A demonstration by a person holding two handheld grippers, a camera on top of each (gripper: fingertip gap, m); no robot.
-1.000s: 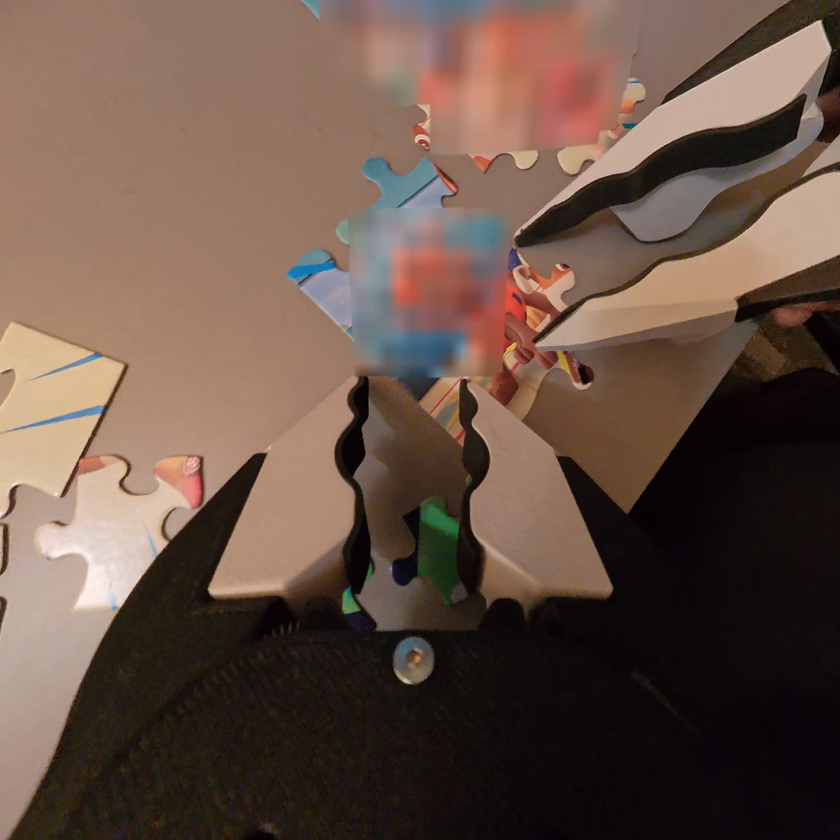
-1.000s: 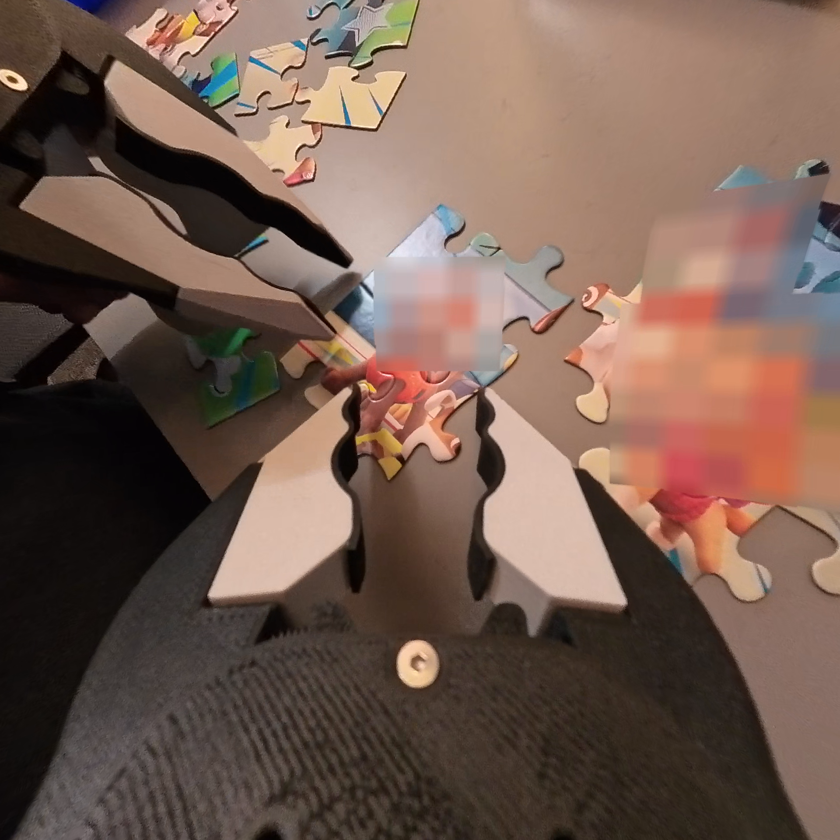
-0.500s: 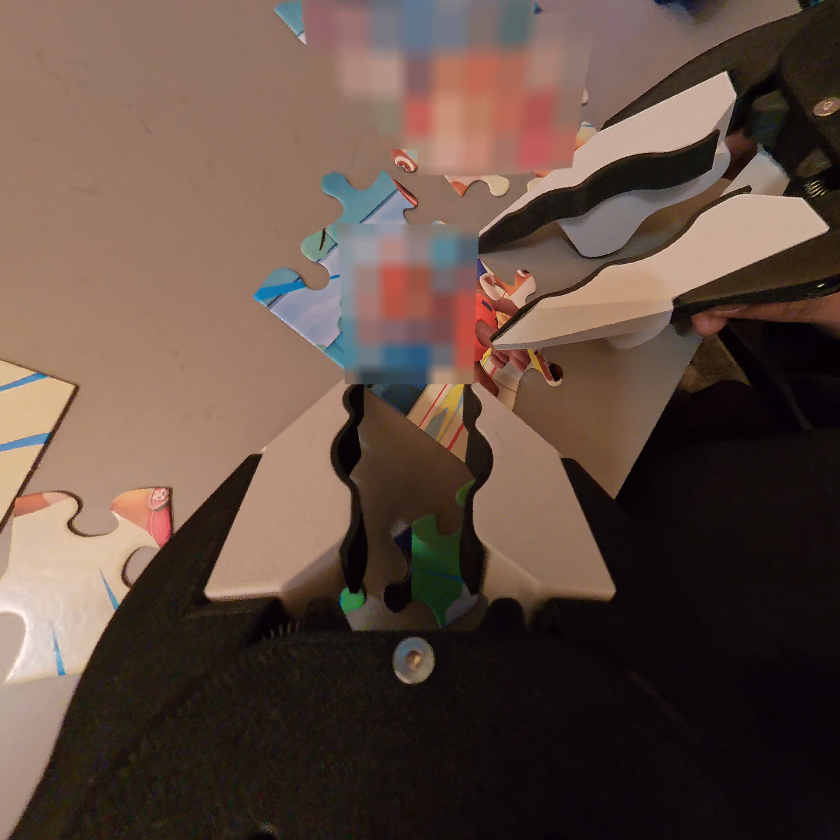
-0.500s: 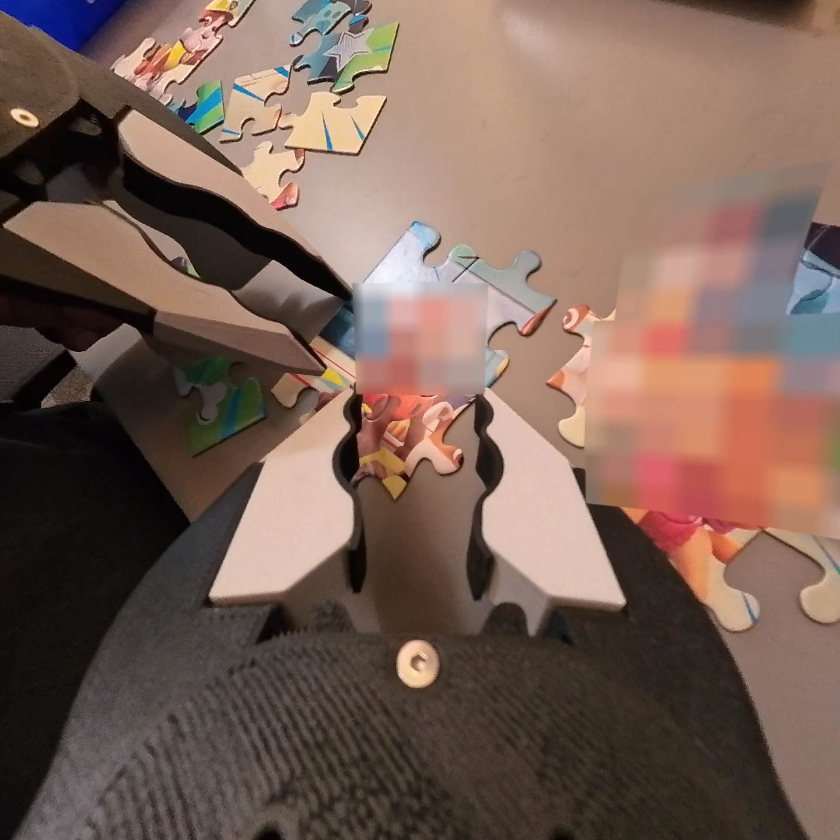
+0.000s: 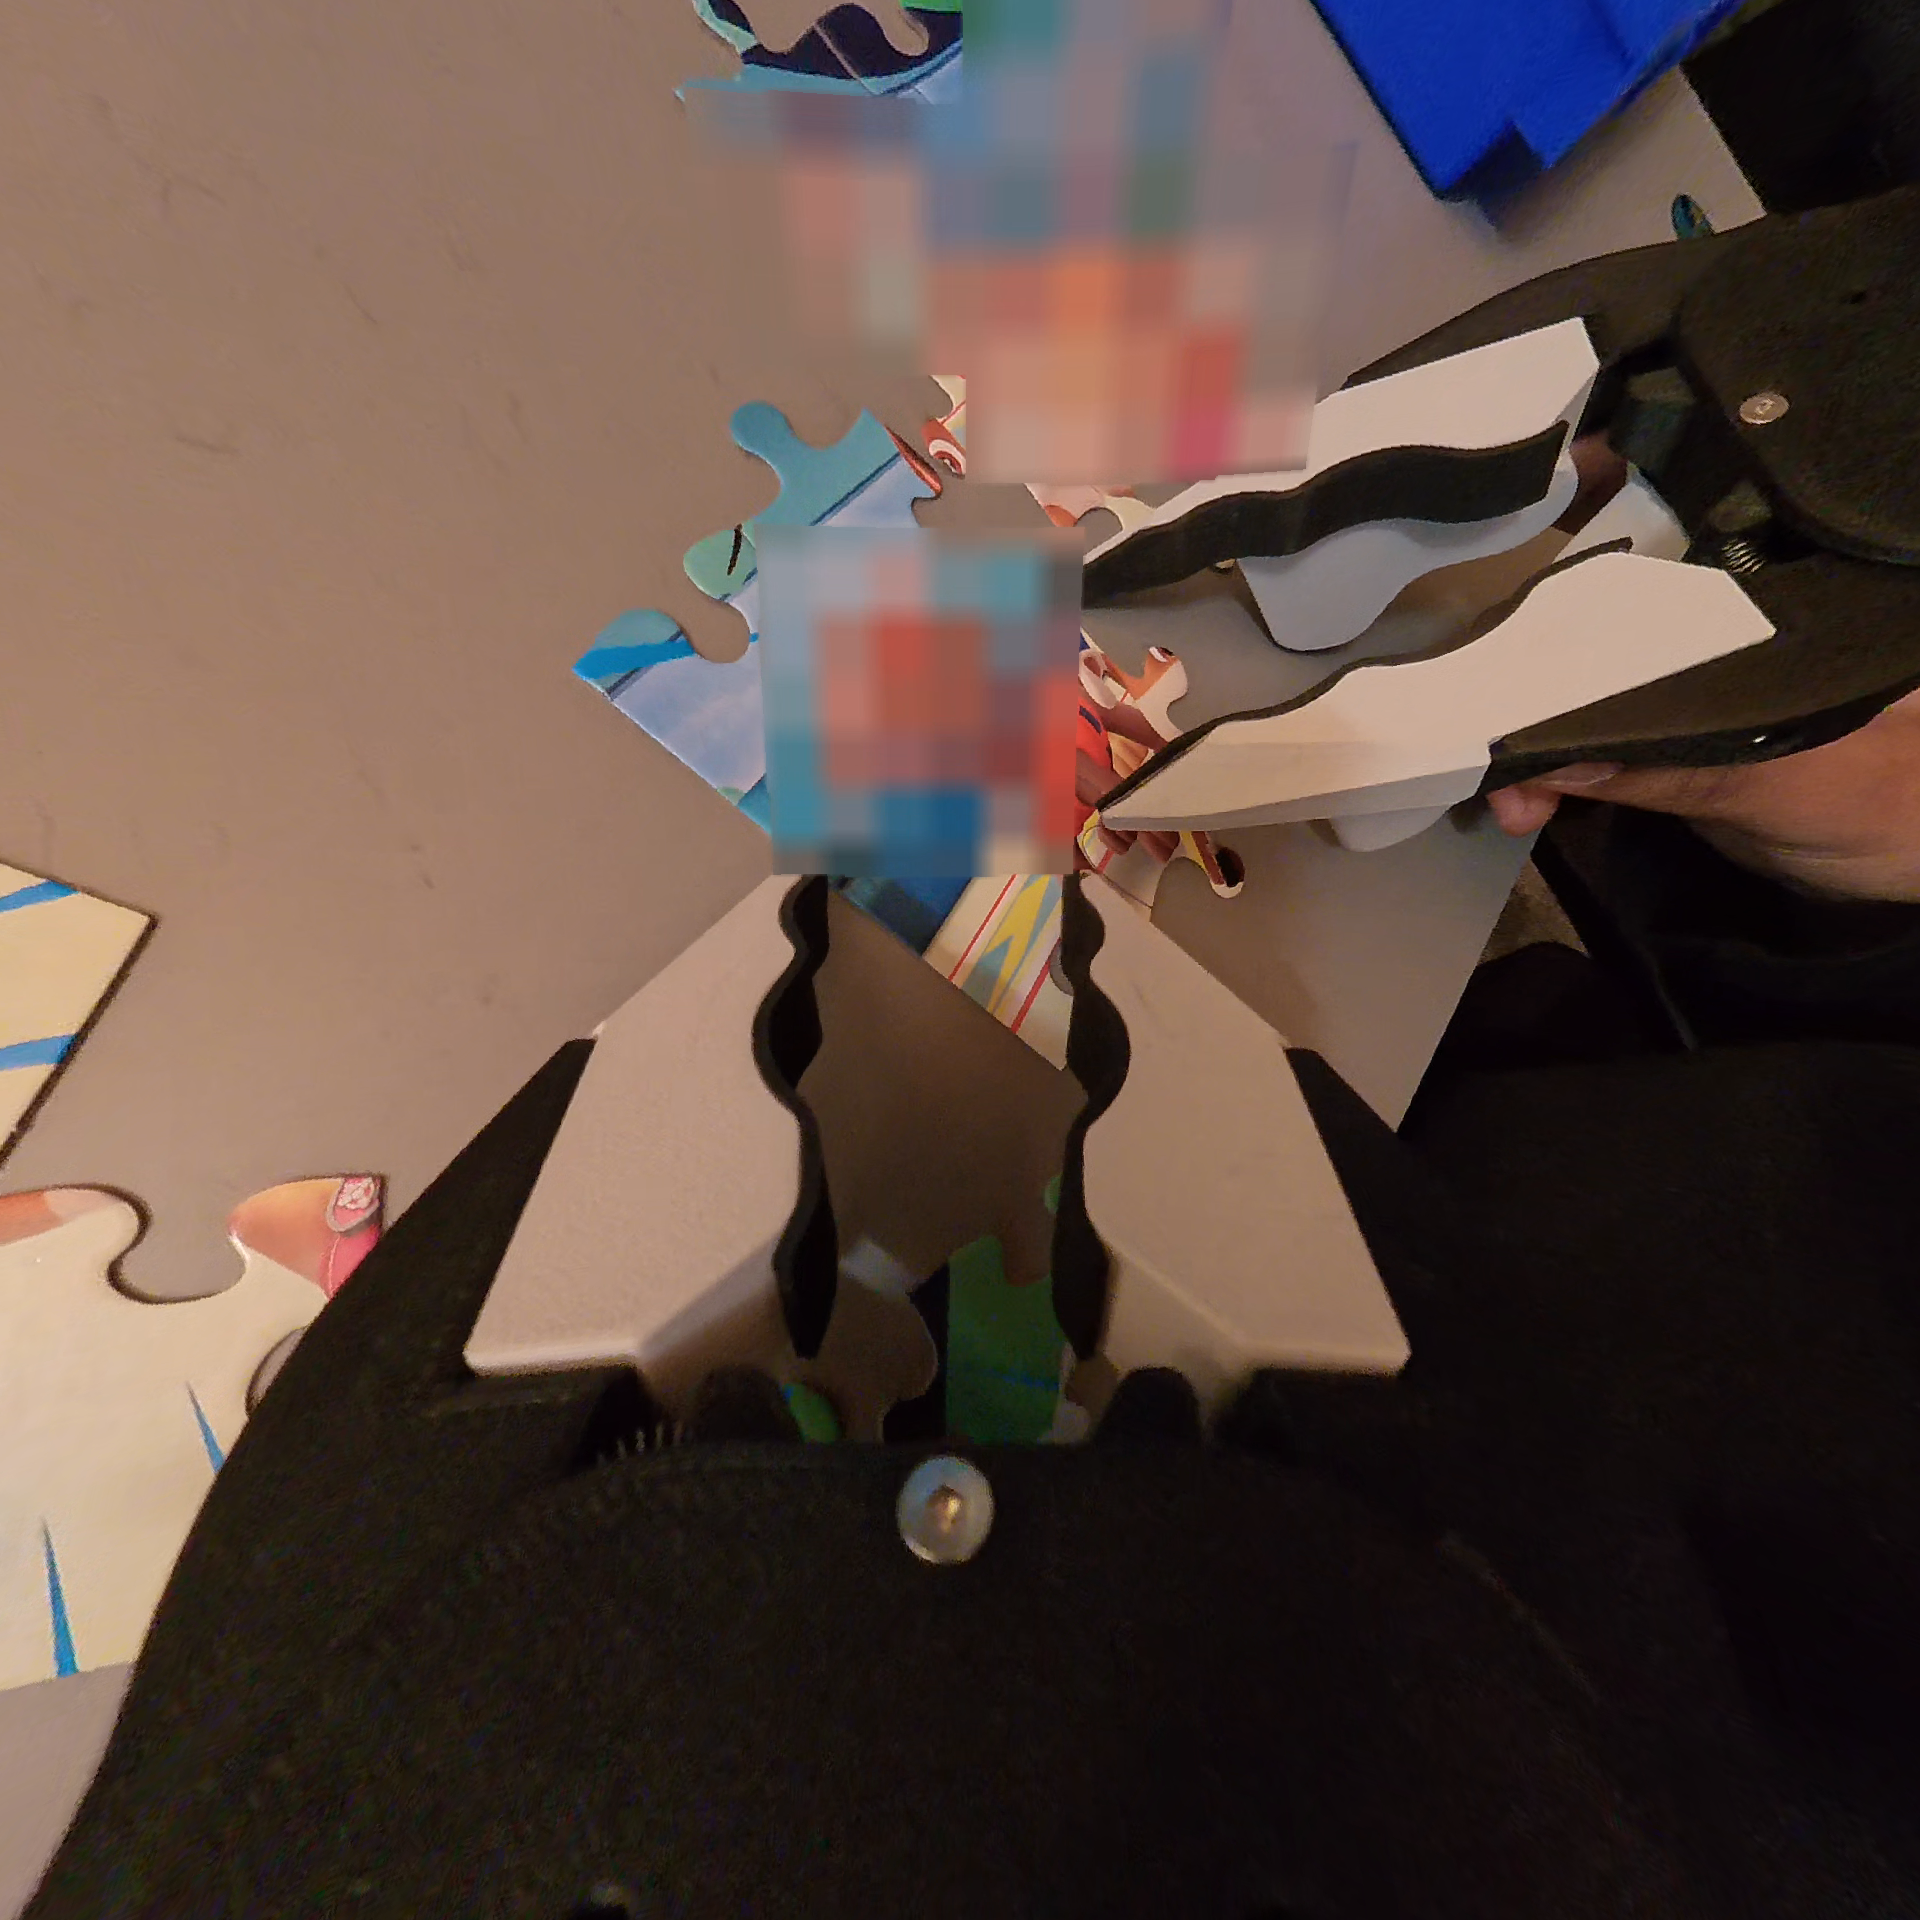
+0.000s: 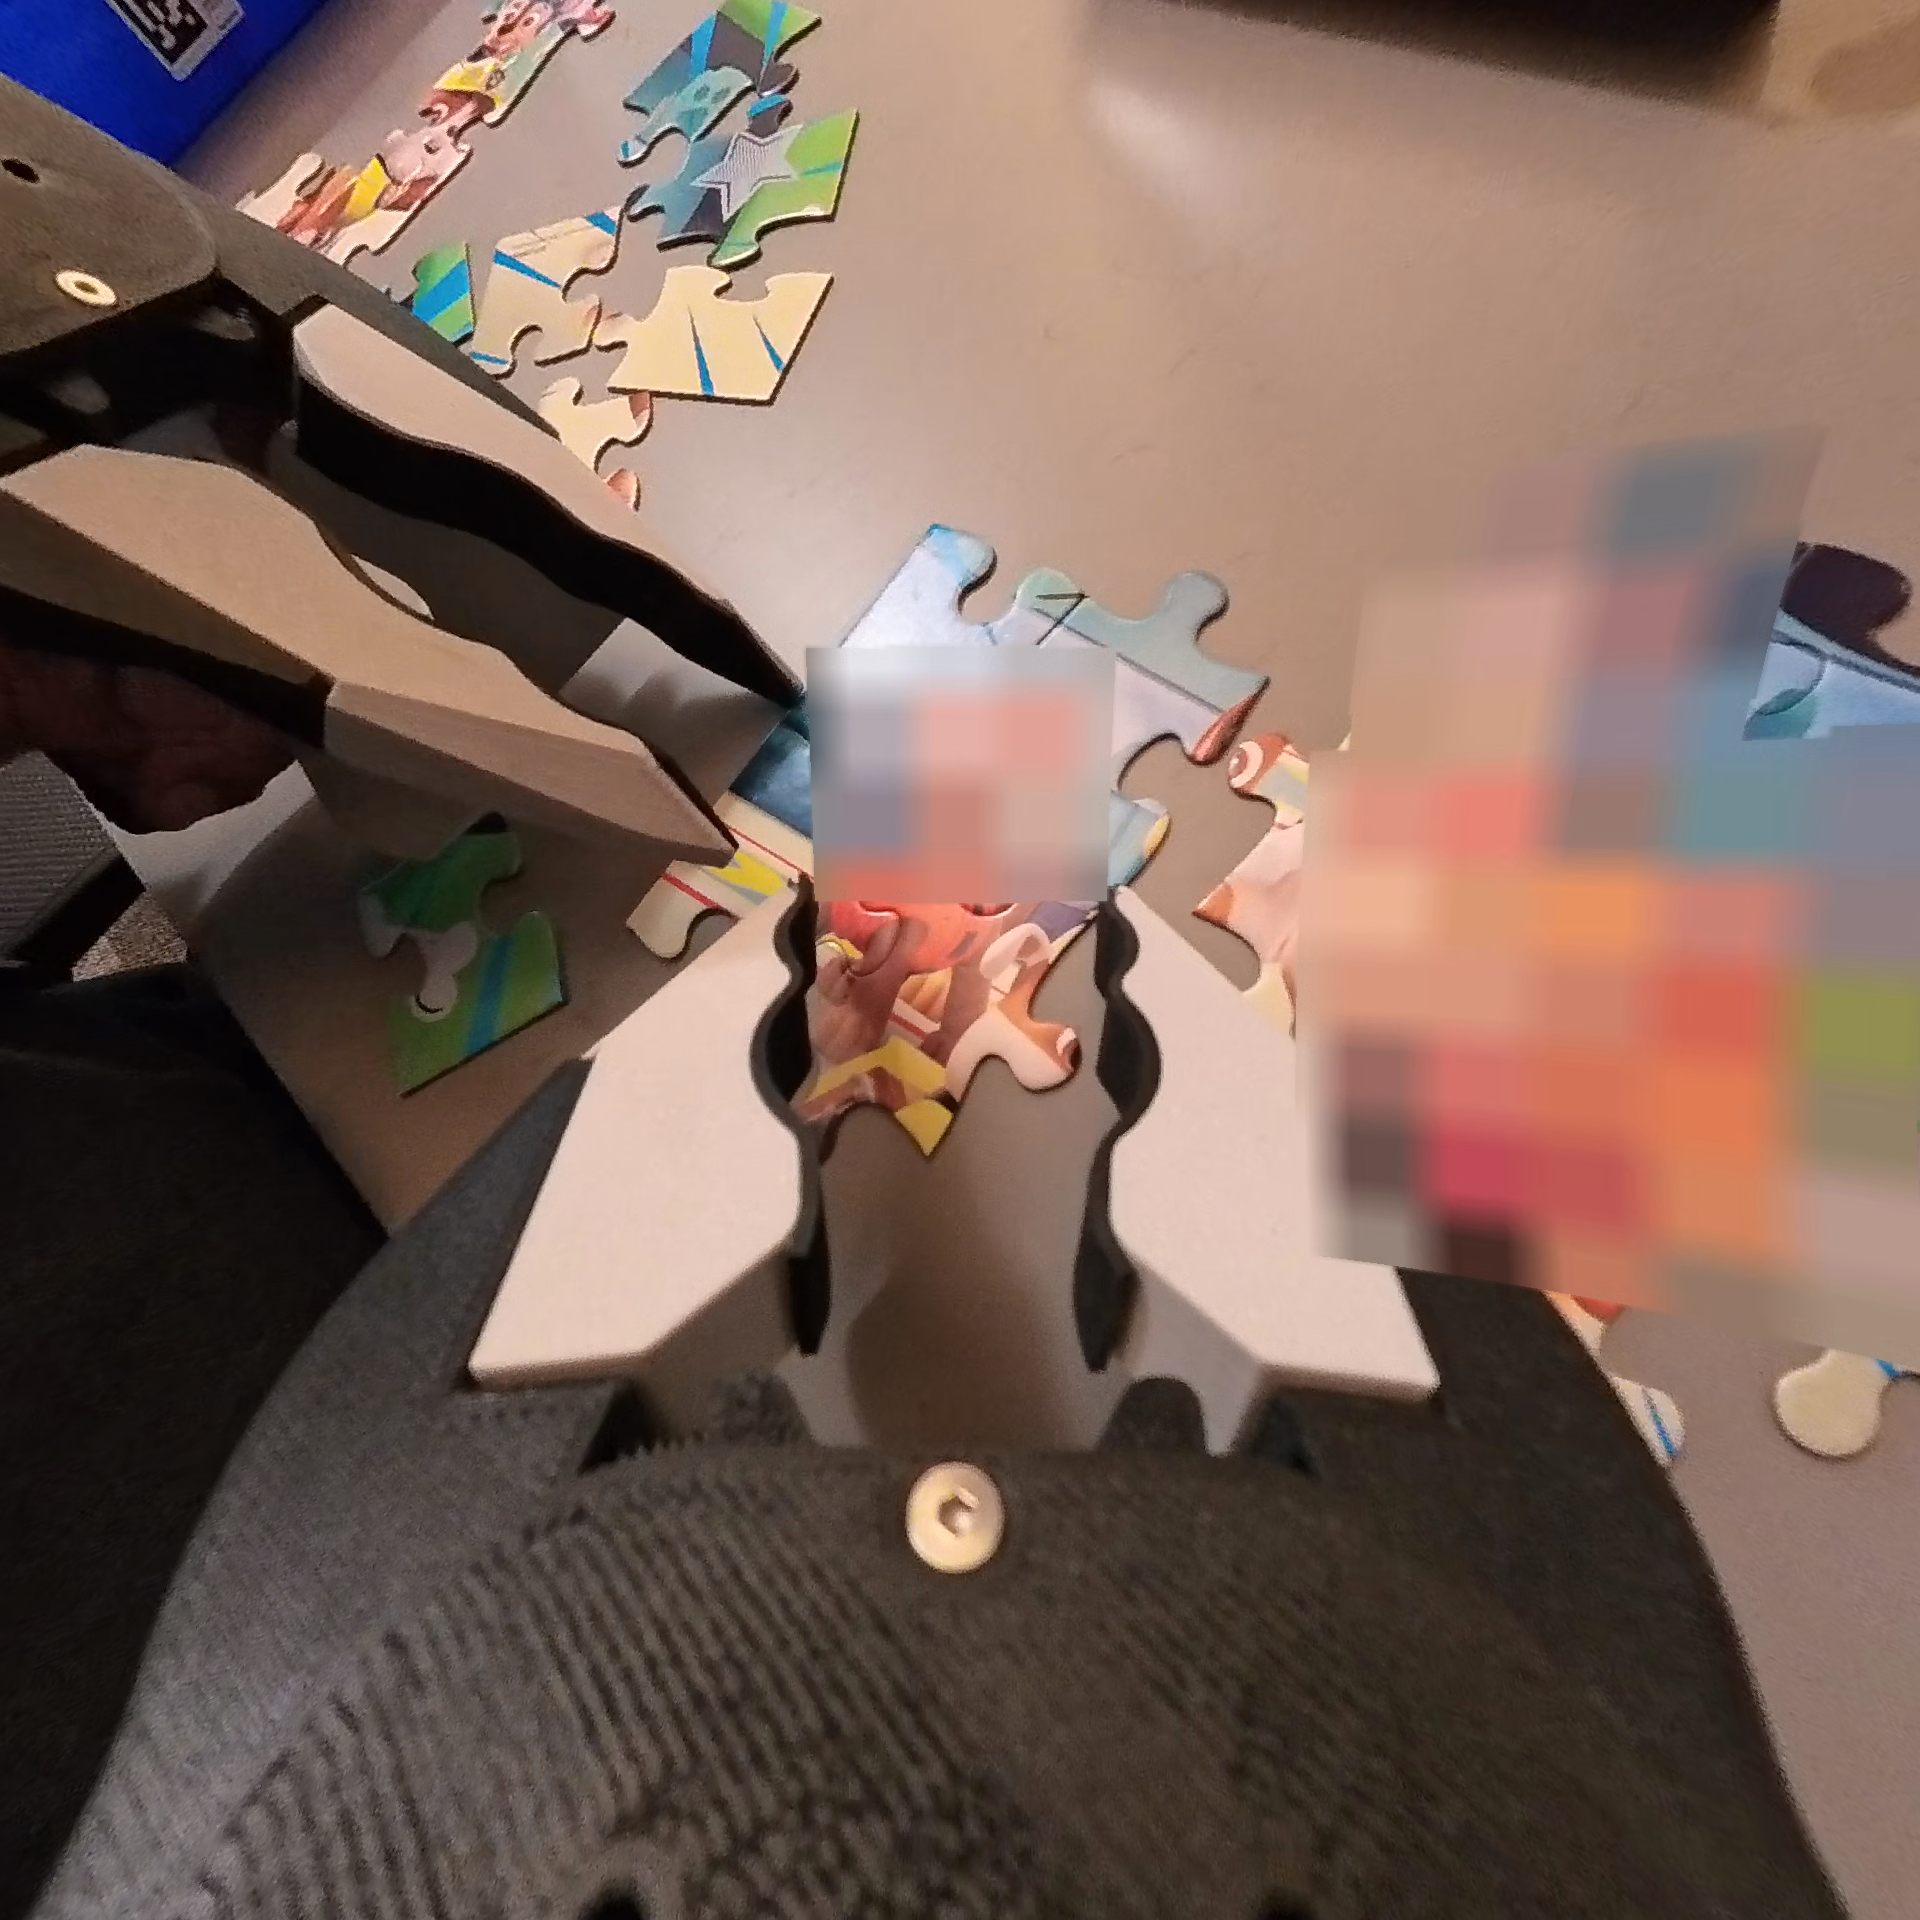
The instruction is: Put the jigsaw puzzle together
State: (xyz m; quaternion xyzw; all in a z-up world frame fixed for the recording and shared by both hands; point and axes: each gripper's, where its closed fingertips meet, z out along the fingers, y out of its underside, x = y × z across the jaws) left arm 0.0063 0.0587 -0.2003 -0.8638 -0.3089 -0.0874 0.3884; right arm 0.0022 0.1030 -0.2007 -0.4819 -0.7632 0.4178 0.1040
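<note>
Both grippers, left (image 5: 940, 904) and right (image 6: 951, 914), are held apart, bare, above joined puzzle pieces (image 6: 935, 1018) partly masked near the tabletop (image 5: 312, 520) corner.

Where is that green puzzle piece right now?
In the right wrist view the green puzzle piece lies on the table's near corner, left, under the left gripper's open jaws.

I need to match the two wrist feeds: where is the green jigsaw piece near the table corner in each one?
Left wrist view: the green cardboard jigsaw piece shows low in frame, between that gripper's own fingers, lying on the table.
Right wrist view: the same piece lies at left, below the other gripper.
Shared landmark: the blue bin.
</note>
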